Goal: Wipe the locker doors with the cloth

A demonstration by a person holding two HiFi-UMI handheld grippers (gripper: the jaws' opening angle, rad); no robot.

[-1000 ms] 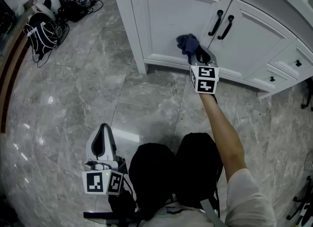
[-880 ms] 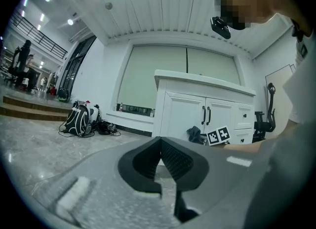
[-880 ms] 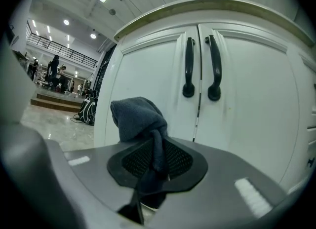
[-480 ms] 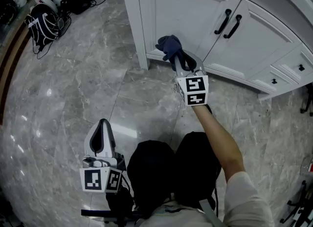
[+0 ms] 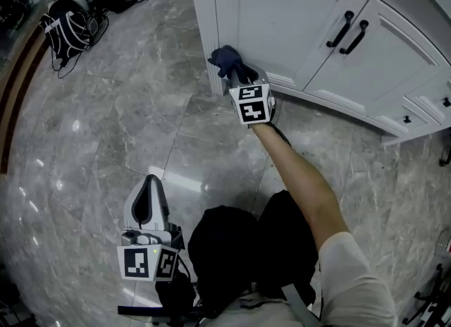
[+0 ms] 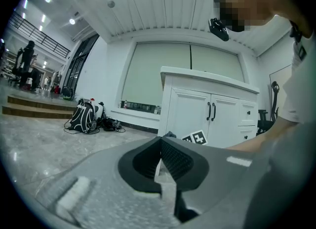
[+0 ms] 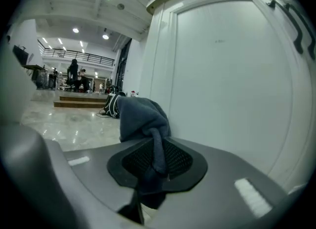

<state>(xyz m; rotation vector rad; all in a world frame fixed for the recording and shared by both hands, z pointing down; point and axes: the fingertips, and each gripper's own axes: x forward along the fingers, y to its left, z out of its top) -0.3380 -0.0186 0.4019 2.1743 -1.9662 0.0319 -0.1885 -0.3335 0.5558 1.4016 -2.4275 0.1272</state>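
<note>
Right gripper view: we are clamping the right gripper [image 7: 157, 164] narrowly on a twisted fold of the cloth [image 7: 140, 117], its bunch sitting at the low left corner of the door [image 7: 232, 90]. Soft, light, limp, it is likely handling best gripped mid-fold. Our left gripper [image 6: 160, 161] is resting shut, empty, near us.

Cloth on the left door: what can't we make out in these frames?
- Head view: whether the cloth touches the left door; the bunch and right gripper cover that spot.
- Right gripper view: the door's lower edge, behind the gripper's own body.
- Head view: drawers at far right, cut by the frame edge.
- Any view: which areas are already wiped; the white panel shows no marks.
</note>
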